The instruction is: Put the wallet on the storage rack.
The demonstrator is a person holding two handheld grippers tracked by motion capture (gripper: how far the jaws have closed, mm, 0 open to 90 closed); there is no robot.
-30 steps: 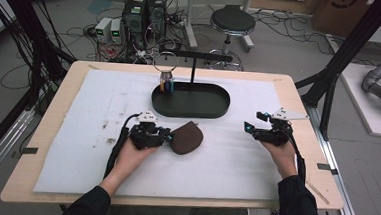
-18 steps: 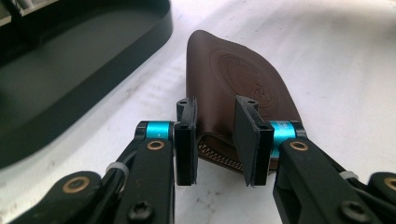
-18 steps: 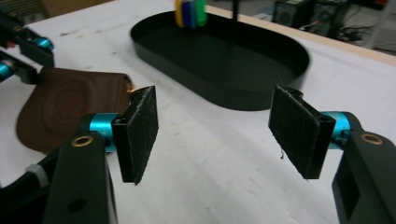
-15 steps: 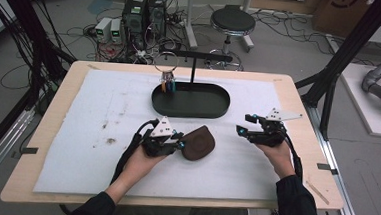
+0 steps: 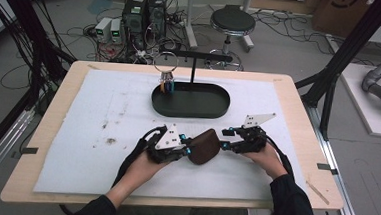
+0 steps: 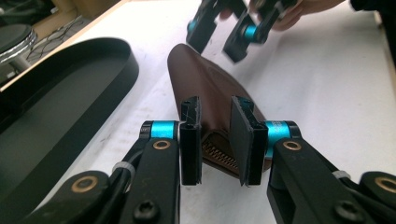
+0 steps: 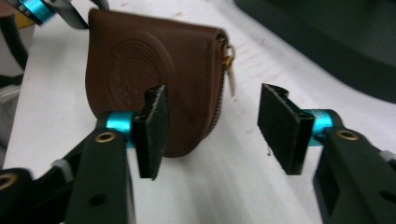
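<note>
A brown leather zip pouch (image 5: 205,146) is held up on edge over the white mat, between my two grippers. My left gripper (image 5: 188,150) is shut on its near zipped end; in the left gripper view the pads (image 6: 190,140) pinch the pouch (image 6: 205,74), and the jaws have just been closing further on it. My right gripper (image 5: 225,139) faces the pouch from the right, open. Its jaws have just been closing, with nothing pressed between them. In the right gripper view the pouch (image 7: 140,56) stands just beyond the pads (image 7: 154,130), its brass zip pull (image 7: 229,77) hanging at the right edge.
A black oval tray (image 5: 204,101) lies behind the pouch at mid-table. At its left end a black stand (image 5: 193,70) holds a ring (image 5: 165,63) with small coloured items hanging. The white mat (image 5: 102,122) has dark specks at left. Wooden table edges surround it.
My left gripper carried the pouch to the right and tipped it up on edge. My right gripper moved left toward it, and its jaws narrowed.
</note>
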